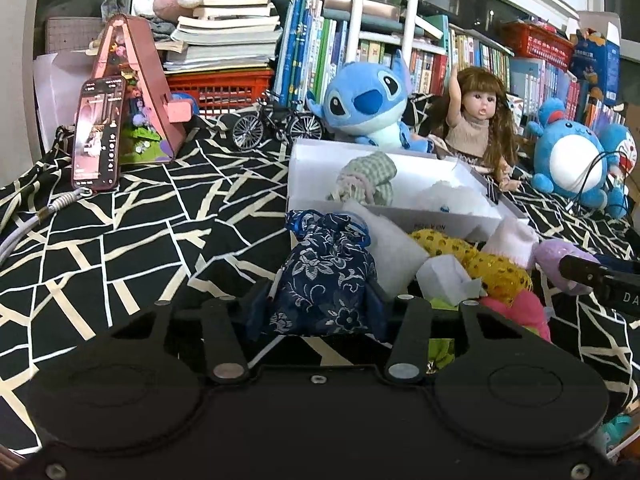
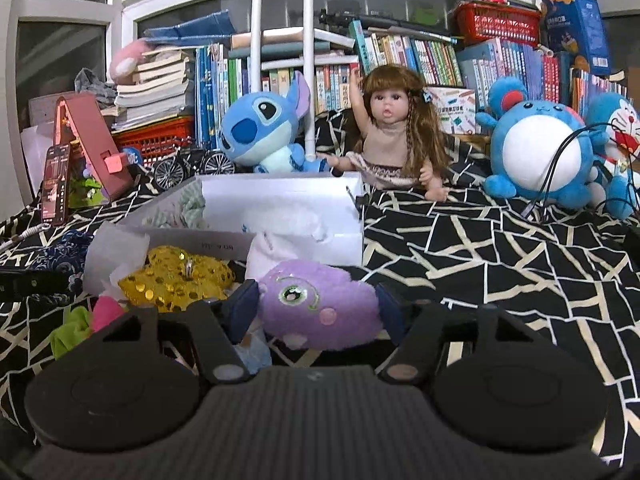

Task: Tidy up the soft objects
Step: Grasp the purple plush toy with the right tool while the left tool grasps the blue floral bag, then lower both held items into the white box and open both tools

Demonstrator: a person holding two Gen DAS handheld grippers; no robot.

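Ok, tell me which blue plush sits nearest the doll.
The Stitch plush, right beside the doll behind the white box. The round blue plush and Doraemon sit farther right.

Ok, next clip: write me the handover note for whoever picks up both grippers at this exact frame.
Left gripper: jaws closed on the navy floral pouch.
Right gripper: jaws closed on the purple plush.
Both sit just in front of the white box on the black patterned cloth.
Done: a green checked fabric piece and something white and fluffy lie in the box.
Left: probably box both held items, then the gold sequin item, the pink piece and the green piece lying loose beside the box.
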